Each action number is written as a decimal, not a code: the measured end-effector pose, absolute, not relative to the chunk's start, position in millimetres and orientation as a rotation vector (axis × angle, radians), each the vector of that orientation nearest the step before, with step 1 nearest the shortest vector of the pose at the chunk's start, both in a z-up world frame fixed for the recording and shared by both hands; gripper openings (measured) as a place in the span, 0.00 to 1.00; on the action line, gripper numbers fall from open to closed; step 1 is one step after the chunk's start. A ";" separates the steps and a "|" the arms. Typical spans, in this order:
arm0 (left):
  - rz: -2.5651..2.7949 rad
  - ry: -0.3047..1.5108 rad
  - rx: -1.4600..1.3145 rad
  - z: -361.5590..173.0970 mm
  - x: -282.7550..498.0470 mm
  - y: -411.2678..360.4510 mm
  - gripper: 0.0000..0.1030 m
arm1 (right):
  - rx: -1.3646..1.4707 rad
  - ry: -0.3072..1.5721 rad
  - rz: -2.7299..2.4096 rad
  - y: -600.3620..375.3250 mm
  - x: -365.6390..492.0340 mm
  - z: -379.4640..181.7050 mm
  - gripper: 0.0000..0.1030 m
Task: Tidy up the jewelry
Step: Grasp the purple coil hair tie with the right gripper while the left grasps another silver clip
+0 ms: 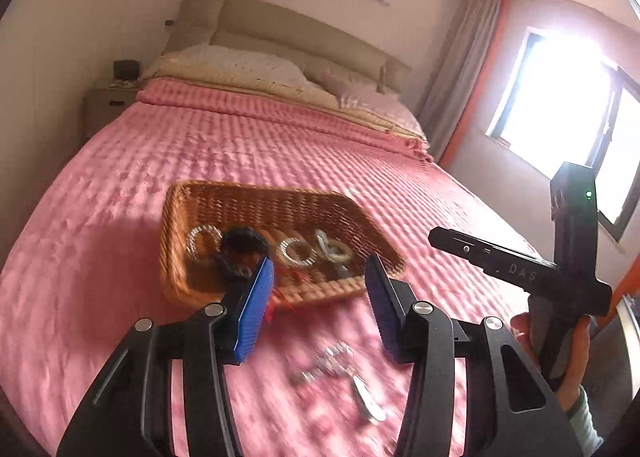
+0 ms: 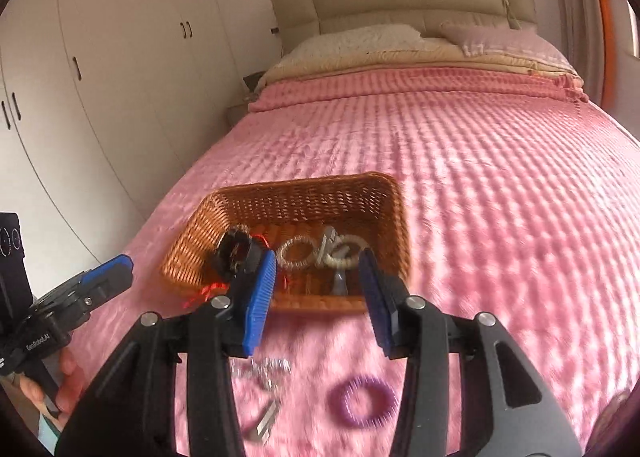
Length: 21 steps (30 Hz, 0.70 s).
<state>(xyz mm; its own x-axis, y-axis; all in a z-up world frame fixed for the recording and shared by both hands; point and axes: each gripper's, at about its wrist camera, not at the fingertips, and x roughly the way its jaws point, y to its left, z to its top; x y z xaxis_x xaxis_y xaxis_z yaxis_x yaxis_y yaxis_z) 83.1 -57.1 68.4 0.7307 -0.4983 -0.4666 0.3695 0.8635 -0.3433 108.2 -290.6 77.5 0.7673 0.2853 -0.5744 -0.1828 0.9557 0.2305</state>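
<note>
Both tools, the left tool (image 1: 320, 297) and right tool (image 2: 320, 293), gape empty above the pink bed (image 2: 500, 197); the wicker basket (image 2: 304, 193) holds bracelets (image 2: 296, 253).

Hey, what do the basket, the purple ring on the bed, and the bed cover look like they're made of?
Basket: woven wicker or rattan, maybe a plastic imitation; a tan lattice weave shows on its walls.
Purple ring: probably a coiled plastic hair tie or bracelet; its edge looks ribbed, though blurred.
Bed cover: soft plush or fleece fabric, pink, with a puffy ribbed texture and slight sheen.
</note>
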 end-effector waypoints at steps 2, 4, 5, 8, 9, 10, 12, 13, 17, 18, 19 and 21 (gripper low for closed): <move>-0.492 0.582 -0.235 65.5 68.3 -61.5 0.45 | 0.162 0.642 0.242 -300.5 90.7 73.8 0.39; -0.490 0.591 -0.235 56.7 52.5 -66.5 0.45 | 0.157 0.643 0.224 -308.4 77.0 64.8 0.39; -0.491 0.603 -0.230 48.9 45.2 -70.1 0.45 | 0.164 0.647 0.221 -312.7 71.2 57.3 0.39; -0.498 0.663 -0.218 24.9 36.8 -80.1 0.45 | 0.191 0.678 0.217 -322.2 64.5 31.5 0.39; -0.501 0.682 -0.215 18.1 36.0 -83.7 0.45 | 0.194 0.687 0.210 -323.4 63.8 25.0 0.39; -0.501 0.700 -0.210 11.3 34.2 -87.3 0.45 | 0.190 0.700 0.197 -325.3 65.9 14.3 0.39; -0.503 0.736 -0.200 -2.8 33.3 -95.8 0.45 | 0.177 0.722 0.183 -325.6 70.8 -3.9 0.39; -0.502 0.757 -0.195 -10.2 33.5 -100.7 0.45 | 0.173 0.734 0.173 -323.6 74.0 -11.2 0.39; -0.502 0.813 -0.183 -26.5 36.6 -112.9 0.45 | 0.165 0.775 0.161 -320.5 81.0 -34.0 0.36; -0.496 0.821 -0.176 -29.3 37.5 -116.4 0.45 | 0.160 0.777 0.159 -320.2 82.1 -35.5 0.36; -0.489 0.825 -0.170 -30.8 38.1 -119.6 0.45 | 0.163 0.775 0.164 -320.9 82.4 -36.9 0.36; -0.464 0.843 -0.150 -34.7 40.2 -127.6 0.45 | 0.152 0.777 0.162 -320.0 82.8 -40.4 0.36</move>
